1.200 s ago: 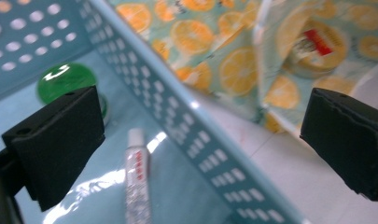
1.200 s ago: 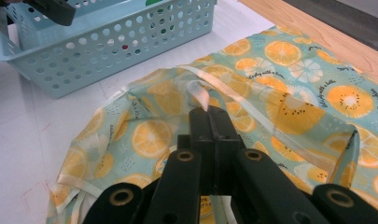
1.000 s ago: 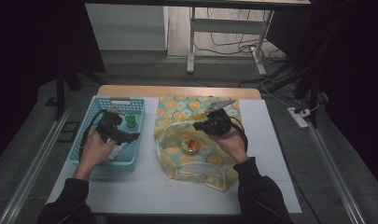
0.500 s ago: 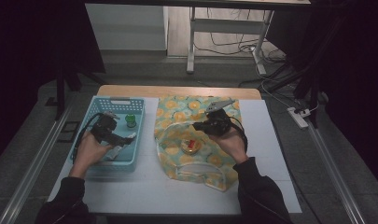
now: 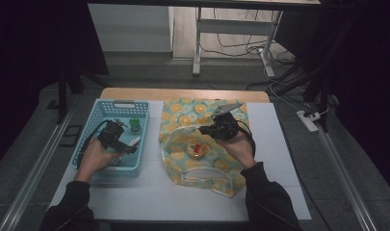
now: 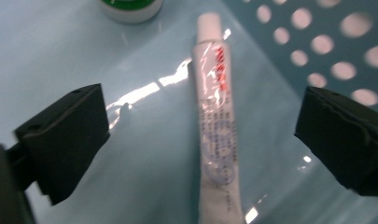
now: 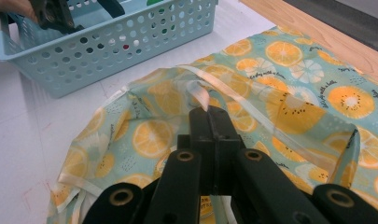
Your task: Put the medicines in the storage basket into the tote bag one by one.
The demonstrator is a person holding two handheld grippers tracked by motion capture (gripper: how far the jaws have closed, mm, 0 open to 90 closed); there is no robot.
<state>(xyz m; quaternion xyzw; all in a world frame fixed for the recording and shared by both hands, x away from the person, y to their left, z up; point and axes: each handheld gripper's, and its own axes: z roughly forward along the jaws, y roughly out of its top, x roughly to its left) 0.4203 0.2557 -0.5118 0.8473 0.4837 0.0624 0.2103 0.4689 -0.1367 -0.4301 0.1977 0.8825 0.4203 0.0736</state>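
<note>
Left hand-held gripper [image 5: 126, 147] in blue basket [image 5: 118, 107], white tabletop [image 5: 154, 192], dim room

My table [image 5: 274, 159] is covered by a white sheet, with a strip of bare wood showing along its far edge; a light-blue perforated basket [image 5: 103, 166] sits on the left part; just beside it, in the middle, lies an orange-patterned fabric bag [image 5: 183, 113], spread open.
</note>
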